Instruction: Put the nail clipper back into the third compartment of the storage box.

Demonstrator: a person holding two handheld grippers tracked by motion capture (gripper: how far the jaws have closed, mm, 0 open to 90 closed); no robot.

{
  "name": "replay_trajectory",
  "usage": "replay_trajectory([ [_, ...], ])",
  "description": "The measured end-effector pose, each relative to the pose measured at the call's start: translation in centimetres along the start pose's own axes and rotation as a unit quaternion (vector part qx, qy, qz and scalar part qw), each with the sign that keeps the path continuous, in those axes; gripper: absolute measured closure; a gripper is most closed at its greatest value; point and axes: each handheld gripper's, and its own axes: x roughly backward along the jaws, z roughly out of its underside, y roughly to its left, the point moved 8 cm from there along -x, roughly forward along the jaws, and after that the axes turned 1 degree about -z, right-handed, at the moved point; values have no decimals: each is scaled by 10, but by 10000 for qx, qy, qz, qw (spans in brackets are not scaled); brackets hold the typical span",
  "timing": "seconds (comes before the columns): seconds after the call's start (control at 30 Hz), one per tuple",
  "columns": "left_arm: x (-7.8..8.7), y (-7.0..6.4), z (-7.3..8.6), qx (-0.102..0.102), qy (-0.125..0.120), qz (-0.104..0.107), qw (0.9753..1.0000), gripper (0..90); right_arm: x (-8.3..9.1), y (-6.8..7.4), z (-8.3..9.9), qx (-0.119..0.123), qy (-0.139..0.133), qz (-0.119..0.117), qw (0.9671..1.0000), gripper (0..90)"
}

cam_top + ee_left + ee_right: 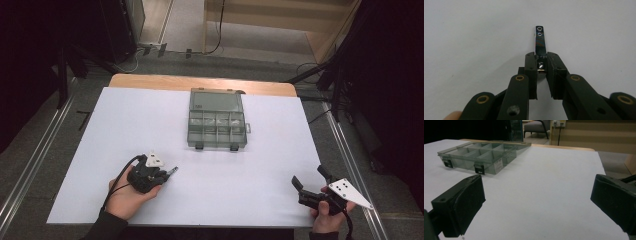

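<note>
the left hand (131, 196) comes in at the lower left of the high view, wrapped around the left gripper (172, 171), whose jaws are pinched nearly together on a small shiny metal piece (540, 41) — its tip points toward frame centre. at lower right, the right hand (327, 212) grips the right gripper (310, 177), jaws spread wide apart.

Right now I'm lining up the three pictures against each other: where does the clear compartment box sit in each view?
High view: compartment box at upper centre, lid open toward the far edge.
Left gripper view: not in it.
Right gripper view: compartment box at upper left, black latches facing the camera.
Shared landmark: the white table sheet.
</note>
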Motion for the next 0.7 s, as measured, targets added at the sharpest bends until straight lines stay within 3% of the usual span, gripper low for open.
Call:
replay_trajectory([
  [0.33,6,0,-6,18,-116,43,9999,796,0,0,0,2,-1,0,10000,0],
  [0.47,9,1,-11,-61,-159,-15,9999,795,0,0,0,1,-2,-1,10000,0],
  [0.7,7,1,-21,6,-205,142,9997,795,1,0,0,16,-24,-14,10000,0],
])
